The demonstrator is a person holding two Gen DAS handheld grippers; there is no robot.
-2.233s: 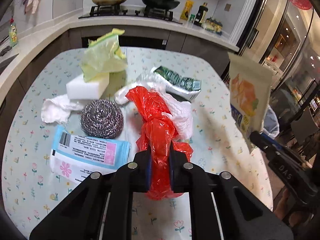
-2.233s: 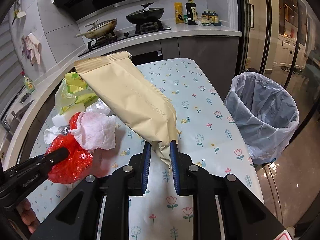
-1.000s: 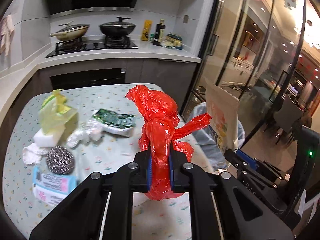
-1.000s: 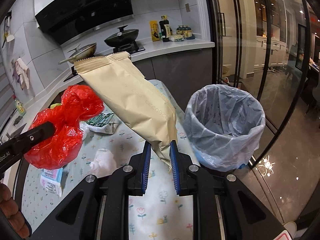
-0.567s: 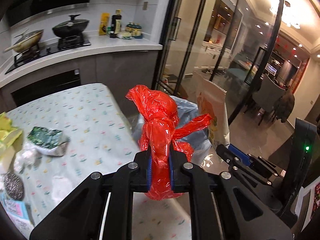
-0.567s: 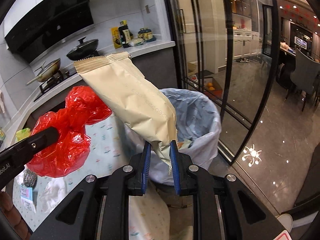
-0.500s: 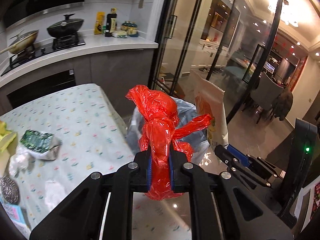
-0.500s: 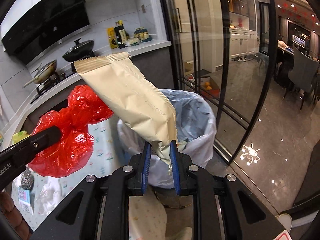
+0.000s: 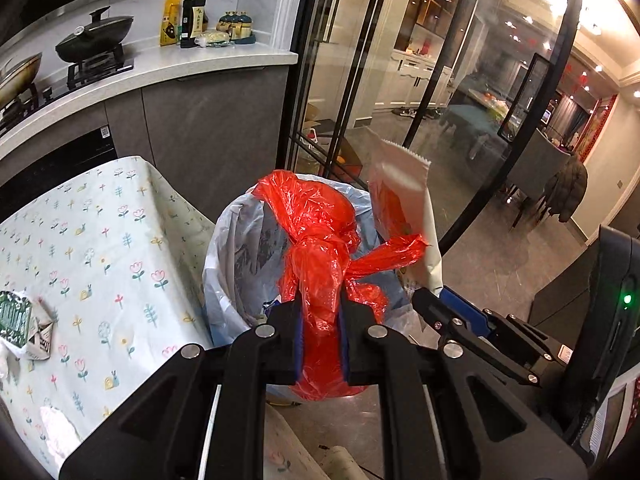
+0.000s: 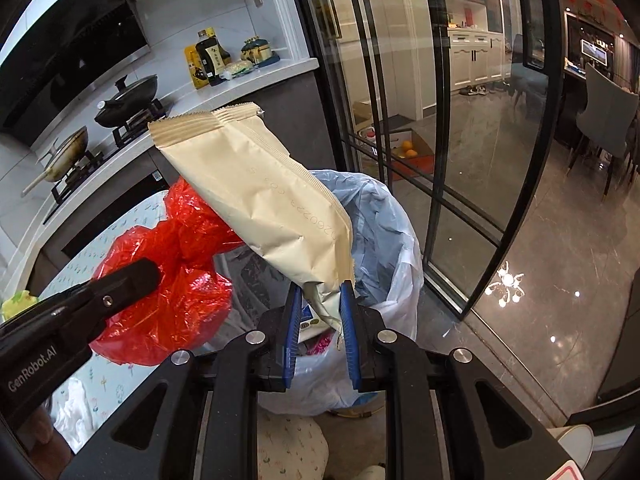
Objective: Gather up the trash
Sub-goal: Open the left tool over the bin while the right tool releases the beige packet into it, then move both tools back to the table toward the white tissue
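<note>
The left gripper (image 9: 320, 340) is clamped on a knotted red plastic bag (image 9: 320, 236), whose lower part is pinched between the 2 blue-padded fingers (image 9: 298, 344) while its bulging top rises straight ahead of them. In the right wrist view the same bag (image 10: 168, 280) hangs to the left of the right gripper, with the left gripper's black finger (image 10: 116, 284) pressed into its side.

The right gripper (image 10: 320, 320) holds a beige snack packet (image 10: 260, 196) by its narrow bottom end, nipped between both pads; the packet leans up and to the left, its crimped top edge highest. From the left wrist camera the packet (image 9: 404, 200) stands just to the right of the red bag, its printed face turned that way.

Directly beyond and below both grippers sits a trash bin lined with a pale blue bag (image 10: 392, 232), mouth open; both held items are above or in front of its rim (image 9: 232, 240). Some scraps lie inside, too small to tell apart.

To the left of the left gripper stretches a table with a flower-print cloth (image 9: 100, 248), carrying a green foil wrapper (image 9: 16, 316) at the frame edge. Farther off are a counter with a black wok (image 9: 94, 36) and bottles (image 9: 192, 16), and glass doors (image 10: 460, 120) on the right.
</note>
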